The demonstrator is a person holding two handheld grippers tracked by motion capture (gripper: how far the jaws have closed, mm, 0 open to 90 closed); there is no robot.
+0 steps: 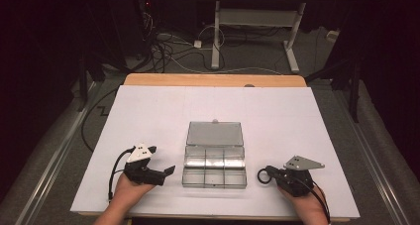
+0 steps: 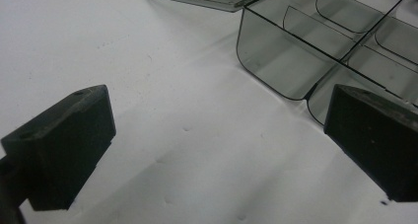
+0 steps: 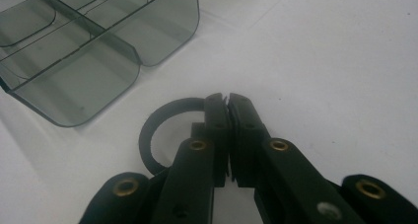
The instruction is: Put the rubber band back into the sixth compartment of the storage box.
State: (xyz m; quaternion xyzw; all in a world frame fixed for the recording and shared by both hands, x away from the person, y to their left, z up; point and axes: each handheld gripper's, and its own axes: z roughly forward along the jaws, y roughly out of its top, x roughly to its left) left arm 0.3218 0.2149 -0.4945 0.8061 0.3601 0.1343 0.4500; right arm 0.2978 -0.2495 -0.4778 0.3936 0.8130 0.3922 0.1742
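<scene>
A clear smoky plastic compartment box lies open at the table's middle, its lid folded back flat behind it. The compartments look empty. My left gripper rests left of the box, open; in the left gripper view its black jaws stand wide apart over bare white table, with the box's corner ahead. My right gripper rests right of the box, jaws together. A thin black ring lies flat on the table, one side pinched between the jaw tips. The ring points toward the box.
The white table top runs to a wooden strip at its far edge. Beyond it the floor holds cables and a white desk frame. A person's hands come in at the near edge.
</scene>
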